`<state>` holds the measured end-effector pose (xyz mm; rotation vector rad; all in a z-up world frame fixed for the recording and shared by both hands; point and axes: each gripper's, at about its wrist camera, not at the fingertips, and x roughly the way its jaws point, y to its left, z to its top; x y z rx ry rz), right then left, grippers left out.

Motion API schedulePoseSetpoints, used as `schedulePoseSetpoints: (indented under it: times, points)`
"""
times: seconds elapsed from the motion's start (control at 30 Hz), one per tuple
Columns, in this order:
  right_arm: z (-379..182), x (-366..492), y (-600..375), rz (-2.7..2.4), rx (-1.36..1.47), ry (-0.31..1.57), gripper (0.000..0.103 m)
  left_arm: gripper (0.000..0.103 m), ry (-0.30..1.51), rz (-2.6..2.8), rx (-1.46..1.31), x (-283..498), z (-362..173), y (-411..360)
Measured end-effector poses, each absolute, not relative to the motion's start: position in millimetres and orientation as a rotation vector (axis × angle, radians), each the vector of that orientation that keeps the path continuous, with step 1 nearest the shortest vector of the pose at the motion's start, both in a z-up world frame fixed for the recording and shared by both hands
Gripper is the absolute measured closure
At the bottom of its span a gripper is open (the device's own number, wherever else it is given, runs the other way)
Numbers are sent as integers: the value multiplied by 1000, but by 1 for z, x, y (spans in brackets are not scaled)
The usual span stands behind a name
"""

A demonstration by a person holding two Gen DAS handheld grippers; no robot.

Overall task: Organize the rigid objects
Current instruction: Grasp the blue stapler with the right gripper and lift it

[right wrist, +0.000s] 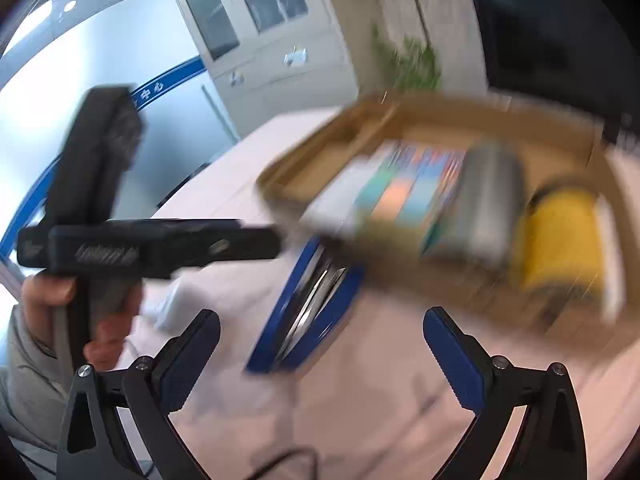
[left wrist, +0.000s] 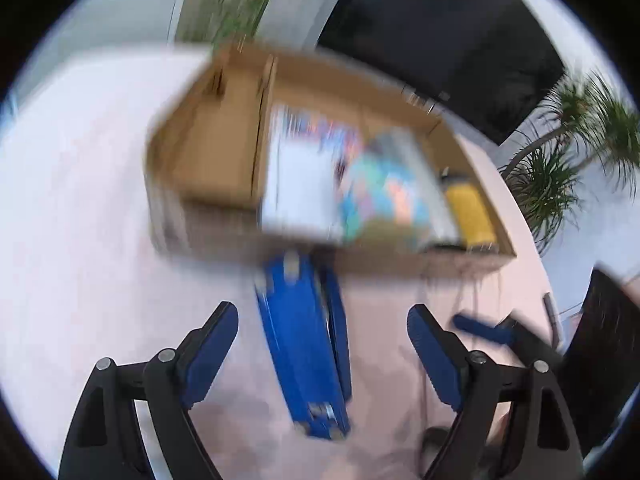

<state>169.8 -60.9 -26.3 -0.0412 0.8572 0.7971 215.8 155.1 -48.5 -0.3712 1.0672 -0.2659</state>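
Observation:
A blue binder [left wrist: 304, 344] lies on the pale pink table in front of a cardboard box [left wrist: 208, 140]; it also shows in the right wrist view [right wrist: 308, 304]. The box [right wrist: 440, 116] holds a white book [left wrist: 300, 184], colourful books [right wrist: 404, 200], a grey cylinder [right wrist: 488, 204] and a yellow can [left wrist: 470, 208], which also shows in the right wrist view [right wrist: 560, 236]. My left gripper [left wrist: 322, 344] is open, its fingers either side of the binder. My right gripper [right wrist: 322, 348] is open and empty, just short of the binder. Both views are blurred.
The left hand-held gripper body [right wrist: 100, 240] and the person's hand [right wrist: 108, 320] are at the left of the right wrist view. A potted palm [left wrist: 560, 168] stands beyond the table's right edge. A grey cabinet [right wrist: 264, 32] and a dark screen [left wrist: 448, 36] stand behind.

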Motion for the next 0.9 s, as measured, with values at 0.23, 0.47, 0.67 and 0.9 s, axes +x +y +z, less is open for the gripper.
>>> schedulePoseSetpoints:
  times: [0.23, 0.47, 0.67, 0.9]
  points:
    - [-79, 165, -32, 768, 117, 944, 22, 50, 1199, -303, -455, 227, -97, 147]
    - [-95, 176, -32, 702, 167, 976, 48, 68, 1202, -329, -476, 209, -98, 135]
    - [-87, 159, -84, 627, 95, 967, 60, 68, 1207, -437, -519, 186, -96, 69]
    - [-75, 149, -162, 400, -131, 905, 73, 71, 1217, -649, -568, 188, -100, -4]
